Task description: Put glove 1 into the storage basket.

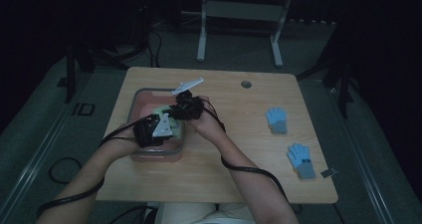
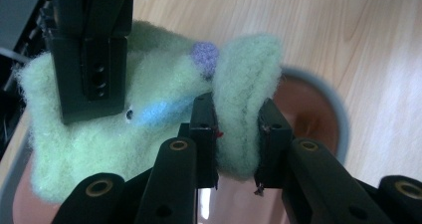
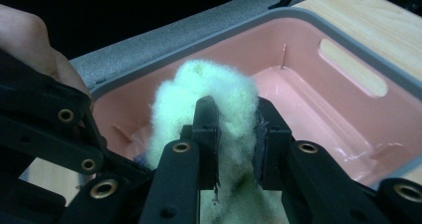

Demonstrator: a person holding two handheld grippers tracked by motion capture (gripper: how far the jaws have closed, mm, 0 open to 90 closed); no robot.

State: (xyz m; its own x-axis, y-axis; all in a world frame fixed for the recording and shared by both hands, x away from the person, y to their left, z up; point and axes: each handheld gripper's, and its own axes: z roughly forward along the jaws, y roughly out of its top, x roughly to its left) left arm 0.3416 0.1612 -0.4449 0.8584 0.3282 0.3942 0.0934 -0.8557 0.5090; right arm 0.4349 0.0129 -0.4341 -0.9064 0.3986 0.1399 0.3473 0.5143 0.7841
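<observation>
A fuzzy light-green glove (image 1: 160, 109) hangs over a pink bin with a grey rim (image 1: 155, 156) at the table's left. My left gripper (image 1: 170, 124) is shut on one fold of the glove (image 2: 164, 84), whose cloth has a purple dot and a blue patch. In its own view the left gripper (image 2: 238, 134) pinches that fold above the bin's rim (image 2: 339, 119). My right gripper (image 1: 174, 110) is shut on another part of the glove (image 3: 209, 79), held over the bin's pink inside (image 3: 308, 99). The right gripper (image 3: 234, 134) sits close to the left gripper (image 3: 59, 134).
Two blue gloves with grey cuffs lie on the table's right half, one (image 1: 276, 119) farther off and one (image 1: 300, 160) nearer the front edge. A small grey tag (image 1: 328, 172) lies by the right edge. A round cable hole (image 1: 246, 83) is at the back.
</observation>
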